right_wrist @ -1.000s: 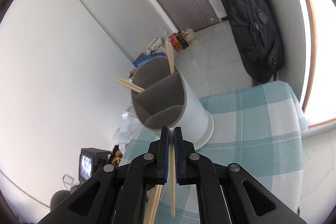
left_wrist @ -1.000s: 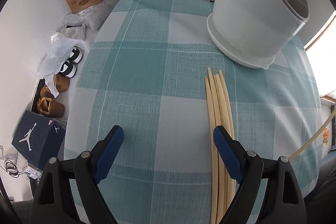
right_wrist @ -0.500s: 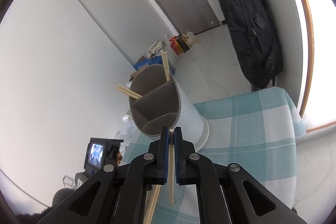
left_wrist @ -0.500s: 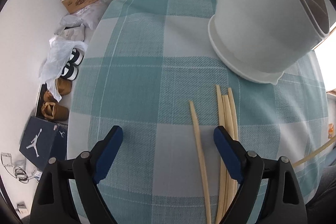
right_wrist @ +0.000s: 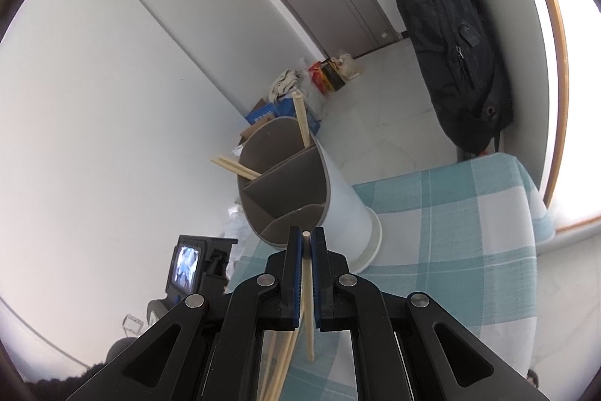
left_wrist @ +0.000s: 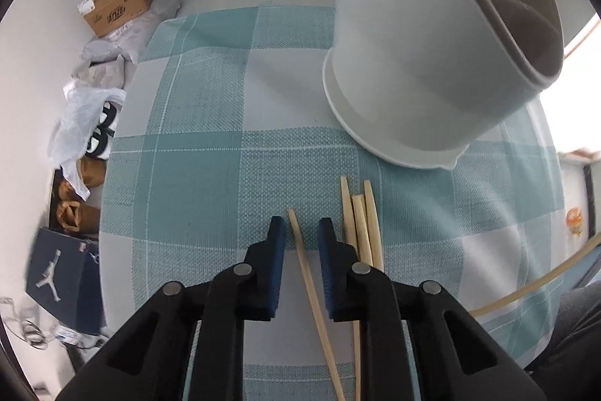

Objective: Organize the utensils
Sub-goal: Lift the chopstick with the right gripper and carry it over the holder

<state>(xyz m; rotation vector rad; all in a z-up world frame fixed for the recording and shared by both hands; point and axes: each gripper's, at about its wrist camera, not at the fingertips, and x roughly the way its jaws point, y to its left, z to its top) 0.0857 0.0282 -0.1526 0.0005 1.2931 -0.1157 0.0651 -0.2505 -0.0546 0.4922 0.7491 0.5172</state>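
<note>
the left gripper (left_wrist: 299, 232) has just been closing around a single pale wooden chopstick (left_wrist: 313, 292) on the checked teal cloth (left_wrist: 195, 175), pads not yet pressing; the right gripper (right_wrist: 307, 243) clamps another chopstick (right_wrist: 308, 292) just before the grey divided holder (right_wrist: 300, 183).

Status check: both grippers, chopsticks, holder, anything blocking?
Left gripper just closing around one chopstick on the cloth, pads not touching. Right gripper shut on a second chopstick. Holder ahead, path clear.

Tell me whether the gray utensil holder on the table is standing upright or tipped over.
Upright. The utensil holder stands on its white base on the checked tablecloth, open top facing up, with chopsticks sticking out.
</note>
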